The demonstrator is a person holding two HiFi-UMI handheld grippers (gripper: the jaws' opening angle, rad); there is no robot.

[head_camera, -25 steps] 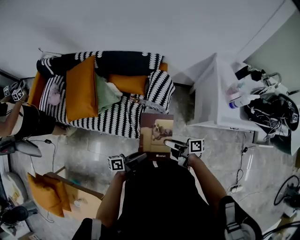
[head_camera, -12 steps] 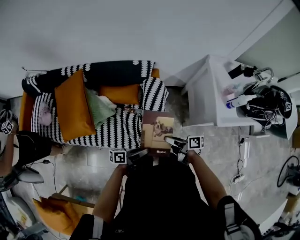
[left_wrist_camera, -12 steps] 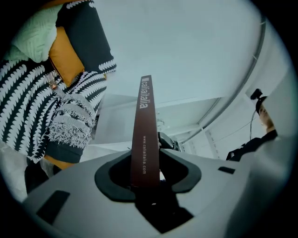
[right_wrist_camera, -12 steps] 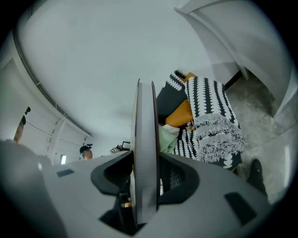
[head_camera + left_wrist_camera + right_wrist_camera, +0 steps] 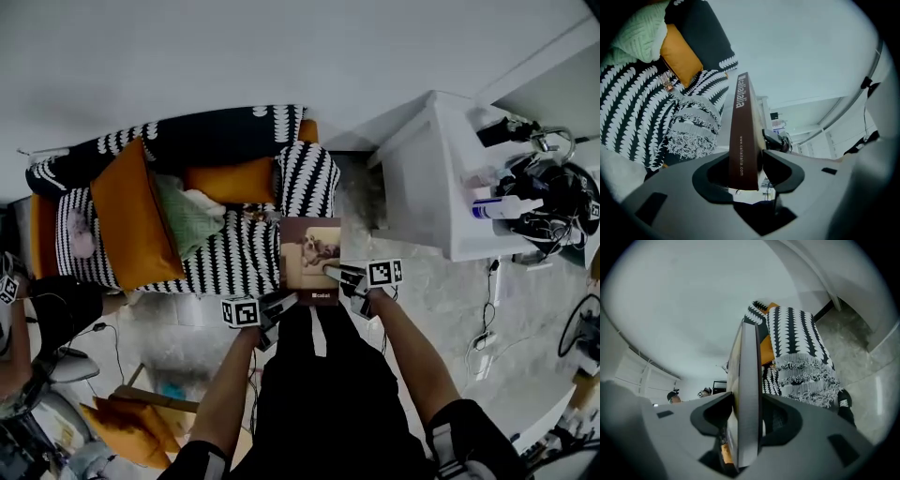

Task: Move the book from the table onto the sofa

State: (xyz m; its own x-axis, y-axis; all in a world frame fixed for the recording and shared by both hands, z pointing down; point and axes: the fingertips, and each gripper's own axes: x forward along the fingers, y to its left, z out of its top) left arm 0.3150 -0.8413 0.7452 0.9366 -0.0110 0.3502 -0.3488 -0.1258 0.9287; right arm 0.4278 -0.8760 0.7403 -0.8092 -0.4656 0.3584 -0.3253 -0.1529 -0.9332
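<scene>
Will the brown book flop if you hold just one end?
Probably not: the book sticks out flat without sagging, so it looks stiff. Its thick spine hints at some weight, so the far end might dip.

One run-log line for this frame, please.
left gripper: on book, jaws just opened wider | right gripper: same | book: cover up, at sofa front edge | set down: cannot tell
</scene>
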